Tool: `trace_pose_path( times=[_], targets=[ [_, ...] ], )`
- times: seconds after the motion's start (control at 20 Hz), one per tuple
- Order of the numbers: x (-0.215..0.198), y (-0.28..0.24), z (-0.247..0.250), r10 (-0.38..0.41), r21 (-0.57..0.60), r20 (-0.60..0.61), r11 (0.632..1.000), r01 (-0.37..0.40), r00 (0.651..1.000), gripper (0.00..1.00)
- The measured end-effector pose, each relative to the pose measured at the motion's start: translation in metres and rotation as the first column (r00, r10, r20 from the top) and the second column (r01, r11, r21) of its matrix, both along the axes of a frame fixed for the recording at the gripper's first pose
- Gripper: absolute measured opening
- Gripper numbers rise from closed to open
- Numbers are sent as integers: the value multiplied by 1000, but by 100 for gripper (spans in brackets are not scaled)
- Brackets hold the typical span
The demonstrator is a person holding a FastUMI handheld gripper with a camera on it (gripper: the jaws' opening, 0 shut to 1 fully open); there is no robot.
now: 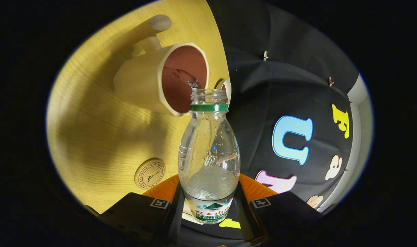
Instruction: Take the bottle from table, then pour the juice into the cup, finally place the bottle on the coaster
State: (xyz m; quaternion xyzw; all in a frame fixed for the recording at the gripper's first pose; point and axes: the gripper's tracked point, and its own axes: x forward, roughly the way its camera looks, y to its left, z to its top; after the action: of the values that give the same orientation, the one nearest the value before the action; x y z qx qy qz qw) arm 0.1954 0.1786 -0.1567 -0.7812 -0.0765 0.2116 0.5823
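- Two fingers of the gripper (208, 206) are closed against the lower body of the bottle (208, 151), one pressed on each side, so that the bottle is held firmly between them
- The bottle is seen clear and uncapped, with a green ring below its open mouth and a printed label near its base, just between the fingers
- The whole scene is seen tilted, with the bottle's mouth turned toward the cup (162, 77)
- A clear liquid is seen inside the bottle, running along its wall toward the neck, and a thin stream is seen leaving the mouth into the cup
- The cup is found just beyond the bottle's mouth, pale on the outside and reddish-brown inside, with a handle on its far side
- The cup is stood on the wooden table (92, 130), a pale round top with visible grain
- A round wooden coaster (149, 173) with a stamped mark is laid flat on the table, left of the bottle and near the left finger, well apart from the cup
- A small pale object (227, 87) is partly hidden behind the bottle's neck, at the table's edge; what it is cannot be told
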Motion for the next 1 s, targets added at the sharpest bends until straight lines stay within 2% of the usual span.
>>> trace_pose_path(
  times=[1.0],
  targets=[
    [7,8,16,71,-83,59,994,-66,996,71]
  ],
)
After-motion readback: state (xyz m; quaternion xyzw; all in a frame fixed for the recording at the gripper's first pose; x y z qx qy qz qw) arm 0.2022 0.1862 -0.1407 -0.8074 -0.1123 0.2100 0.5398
